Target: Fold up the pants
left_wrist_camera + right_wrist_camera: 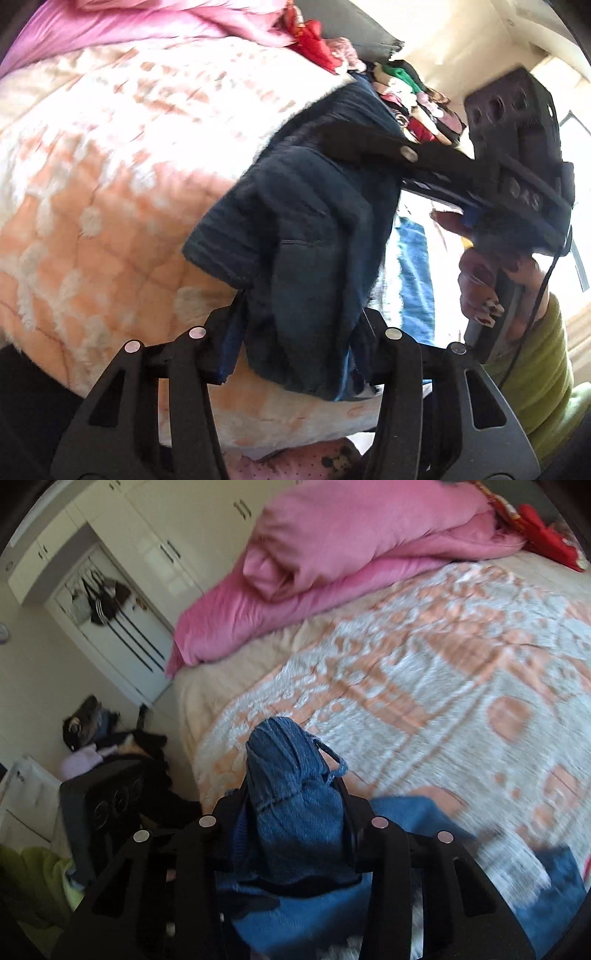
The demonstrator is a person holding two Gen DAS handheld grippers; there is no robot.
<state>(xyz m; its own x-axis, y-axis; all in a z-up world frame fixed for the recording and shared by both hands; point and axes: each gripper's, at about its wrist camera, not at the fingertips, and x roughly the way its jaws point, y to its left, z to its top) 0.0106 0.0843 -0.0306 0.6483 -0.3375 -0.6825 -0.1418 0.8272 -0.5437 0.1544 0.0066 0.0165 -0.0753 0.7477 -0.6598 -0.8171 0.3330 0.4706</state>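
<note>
The pants are blue jeans [306, 236], held up in the air over the bed between both grippers. My left gripper [299, 332] is shut on a bunched edge of the jeans, which hang dark and backlit in front of it. My right gripper shows in the left wrist view [354, 144] at the upper right, clamped on the jeans' far end. In the right wrist view my right gripper [291, 805] is shut on a bunched fold with a belt loop [332, 760]; more denim [417, 834] trails down to the right.
The bed's orange-and-white blanket [424, 672] lies below. A pink duvet [332, 554] is heaped at its head. A pile of clothes [413, 99] sits past the bed. White wardrobes [147, 535] and floor clutter [122, 746] are at the left.
</note>
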